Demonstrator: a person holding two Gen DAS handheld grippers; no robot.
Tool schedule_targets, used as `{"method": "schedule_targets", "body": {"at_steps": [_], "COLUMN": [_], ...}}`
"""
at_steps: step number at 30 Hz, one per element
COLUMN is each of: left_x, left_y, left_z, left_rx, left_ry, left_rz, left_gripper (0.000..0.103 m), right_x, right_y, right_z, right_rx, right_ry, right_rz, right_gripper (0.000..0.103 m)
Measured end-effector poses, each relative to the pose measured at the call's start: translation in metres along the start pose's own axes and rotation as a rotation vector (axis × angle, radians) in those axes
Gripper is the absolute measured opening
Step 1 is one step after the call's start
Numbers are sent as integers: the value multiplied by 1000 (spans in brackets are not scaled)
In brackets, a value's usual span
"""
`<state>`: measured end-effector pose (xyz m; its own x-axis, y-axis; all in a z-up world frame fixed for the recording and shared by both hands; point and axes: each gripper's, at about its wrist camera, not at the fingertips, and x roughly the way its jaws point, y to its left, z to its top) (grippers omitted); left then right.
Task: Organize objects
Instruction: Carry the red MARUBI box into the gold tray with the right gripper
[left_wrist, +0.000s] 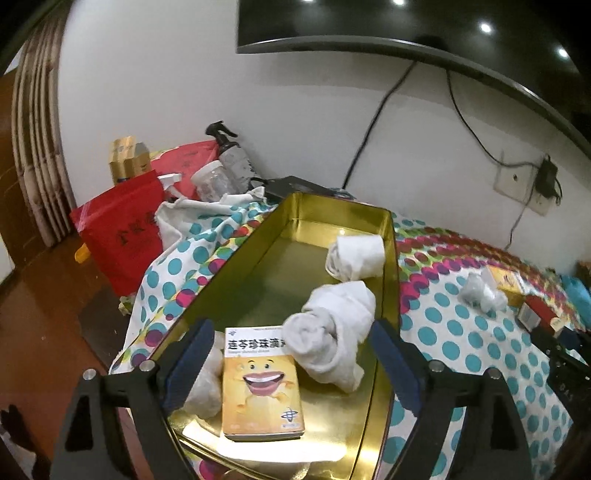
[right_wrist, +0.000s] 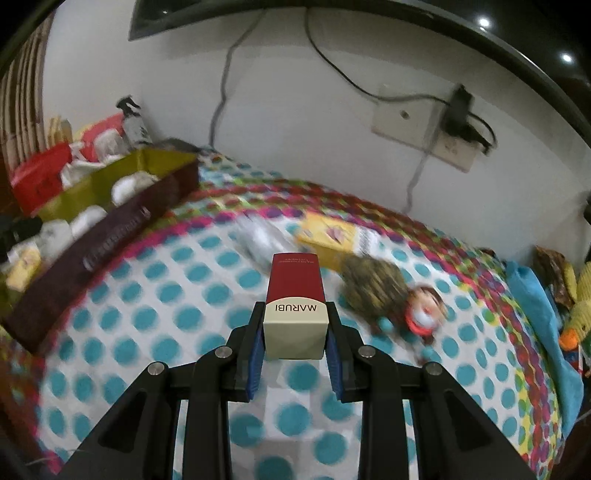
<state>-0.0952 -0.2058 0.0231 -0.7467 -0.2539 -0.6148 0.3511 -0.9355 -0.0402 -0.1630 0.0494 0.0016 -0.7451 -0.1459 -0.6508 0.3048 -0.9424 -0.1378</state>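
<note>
A gold tin tray (left_wrist: 332, 435) lies on the dotted bedspread. In it rest a yellow medicine box (left_wrist: 260, 395) with a smiling cartoon face, two rolled white cloths (left_wrist: 332, 332) (left_wrist: 356, 254) and a white bundle (left_wrist: 205, 384) at the near left. My left gripper (left_wrist: 295, 354) is open, its blue pads standing wide on either side of the yellow box without touching it. My right gripper (right_wrist: 295, 334) is shut on a red and cream MARUBI box (right_wrist: 295, 306), held above the bedspread. The tray (right_wrist: 110, 225) shows at the left in the right wrist view.
On the bedspread (right_wrist: 184, 314) lie a yellow box (right_wrist: 328, 236), a doll with brown hair (right_wrist: 388, 295) and a crumpled white wad (left_wrist: 480, 291). Red bags (left_wrist: 125, 236), a spray bottle (left_wrist: 232, 158) and a jar crowd the far left corner. A wall socket (right_wrist: 424, 136) with cables is behind.
</note>
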Motion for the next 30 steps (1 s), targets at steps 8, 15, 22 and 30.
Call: {"method": "schedule_targets", "body": {"at_steps": [8,15,22,30], "left_x": [-1,-3,5,-1], "left_y": [10,32,68,107], "left_z": [1,5,8,11], "left_rx": [-31,-86,-171,-299], "left_ry": [31,29,50,10], "left_rz": [61,89,157,241], "left_gripper": [89,89,89,89], "right_x": [3,8,23,50], "right_y": [67,136,195,224], "right_z": [49,87,108,115], "right_rx": [-67,-171,-277,-321], "right_ry": [-41,-48,-35,-19], "right_rz": [81,146,192,195], "right_gripper": [27,27,27,27]}}
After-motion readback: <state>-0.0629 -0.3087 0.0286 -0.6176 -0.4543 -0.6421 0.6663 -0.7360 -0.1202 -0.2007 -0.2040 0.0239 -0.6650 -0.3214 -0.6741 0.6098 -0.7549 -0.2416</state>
